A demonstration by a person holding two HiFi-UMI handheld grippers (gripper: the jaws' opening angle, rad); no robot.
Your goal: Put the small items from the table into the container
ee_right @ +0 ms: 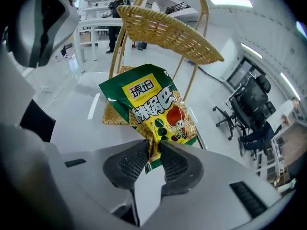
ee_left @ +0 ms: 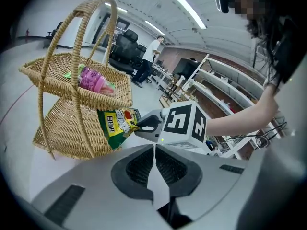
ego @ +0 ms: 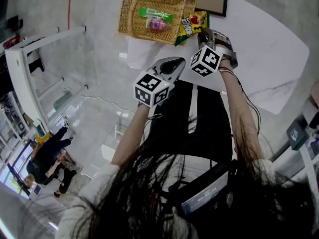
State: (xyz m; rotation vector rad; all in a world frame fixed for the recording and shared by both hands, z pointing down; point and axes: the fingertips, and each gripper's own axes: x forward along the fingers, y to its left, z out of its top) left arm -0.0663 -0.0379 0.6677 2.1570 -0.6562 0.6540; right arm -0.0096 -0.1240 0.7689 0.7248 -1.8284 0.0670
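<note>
The right gripper clamps just one edge of the snack bag, which could snag the basket handle ahead and slip

we see a snack bag in green and yellow with a red cartoon figure, a tan woven basket, a pink pack, a bright green packet, a white, grey-veined table, and marker cubes in black-and-white squares.

The right gripper clamps the bottom edge of a green-and-yellow snack packet; the packet rises toward 12 o'clock; a two-tier wicker basket stands behind it; office chairs sit at 3 o'clock.
</note>
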